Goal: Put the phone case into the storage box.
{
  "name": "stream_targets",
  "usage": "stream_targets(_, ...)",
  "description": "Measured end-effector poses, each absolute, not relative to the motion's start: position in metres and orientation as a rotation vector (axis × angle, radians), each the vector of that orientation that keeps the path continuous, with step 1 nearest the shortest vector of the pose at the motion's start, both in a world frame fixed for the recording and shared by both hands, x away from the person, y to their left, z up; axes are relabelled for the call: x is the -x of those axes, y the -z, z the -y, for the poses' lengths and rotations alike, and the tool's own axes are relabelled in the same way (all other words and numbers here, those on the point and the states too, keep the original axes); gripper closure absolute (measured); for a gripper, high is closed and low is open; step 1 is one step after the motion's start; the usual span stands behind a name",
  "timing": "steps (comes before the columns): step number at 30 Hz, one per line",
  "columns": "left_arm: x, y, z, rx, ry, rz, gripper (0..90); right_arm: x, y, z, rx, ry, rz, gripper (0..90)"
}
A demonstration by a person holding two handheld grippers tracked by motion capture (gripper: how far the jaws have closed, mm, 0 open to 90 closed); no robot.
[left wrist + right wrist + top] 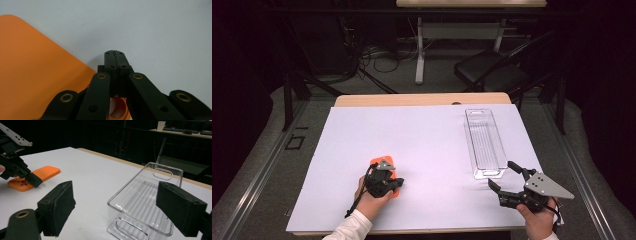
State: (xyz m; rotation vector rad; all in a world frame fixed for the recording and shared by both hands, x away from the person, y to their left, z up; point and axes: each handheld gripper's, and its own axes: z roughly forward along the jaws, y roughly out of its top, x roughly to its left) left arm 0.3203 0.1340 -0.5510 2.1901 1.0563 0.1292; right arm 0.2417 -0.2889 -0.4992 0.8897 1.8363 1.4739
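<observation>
Our left gripper [115, 53] has its jaws pressed together, empty, just beside the orange board [37, 75] — they may shove it. Our right gripper [115, 207], jaws wide, faces the clear bin [147, 202] — it could tip.

No readable text, label, brand, number or sign on anything here.
</observation>
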Motion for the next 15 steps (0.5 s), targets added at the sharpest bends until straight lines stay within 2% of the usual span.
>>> stream_targets(15, -0.307, 0.55, -0.152, -2.195, -0.137, -1.07, 90.0, -0.242, 0.5, 0.289, -0.904, -1.475, -1.84, 14.3)
